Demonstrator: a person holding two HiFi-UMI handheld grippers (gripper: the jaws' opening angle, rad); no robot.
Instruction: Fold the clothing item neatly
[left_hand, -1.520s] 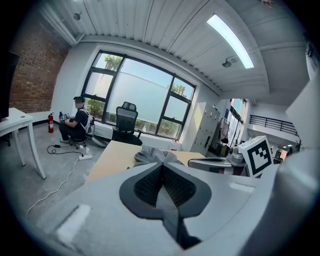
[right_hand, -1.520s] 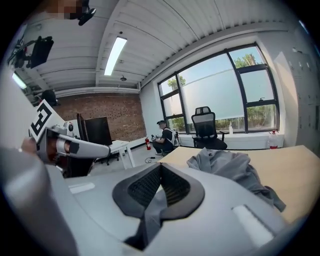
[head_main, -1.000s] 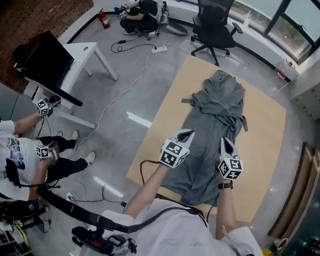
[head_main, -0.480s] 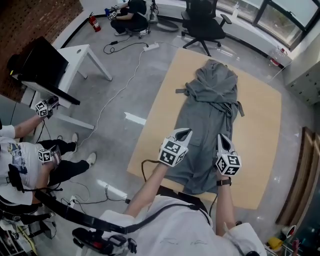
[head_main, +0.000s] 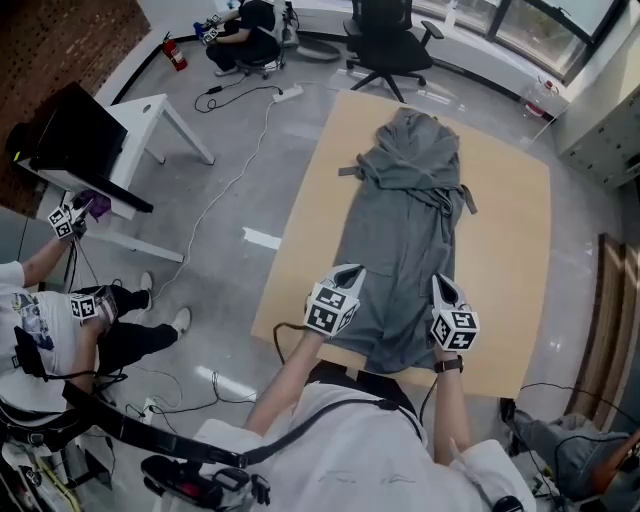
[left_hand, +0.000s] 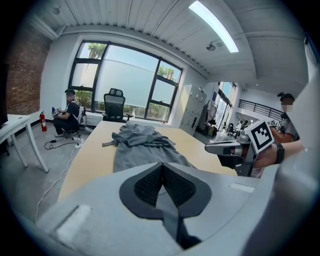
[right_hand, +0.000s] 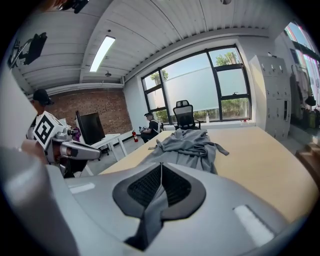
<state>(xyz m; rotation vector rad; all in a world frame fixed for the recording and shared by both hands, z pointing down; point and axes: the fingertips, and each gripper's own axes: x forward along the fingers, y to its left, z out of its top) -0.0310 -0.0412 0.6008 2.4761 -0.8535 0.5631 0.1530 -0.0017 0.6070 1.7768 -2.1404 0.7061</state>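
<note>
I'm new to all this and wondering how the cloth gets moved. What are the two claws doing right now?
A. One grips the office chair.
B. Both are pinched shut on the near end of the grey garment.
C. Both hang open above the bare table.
B: the left claw and the right claw each have their pads closed with fabric of the grey garment caught between them.

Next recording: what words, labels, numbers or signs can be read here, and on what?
None can be read.
The cubes on the left gripper and right gripper: black-and-white square marker patterns, no words.
The red fire extinguisher: label too small to read.
The long grey garment on the wooden table: no print shows.
</note>
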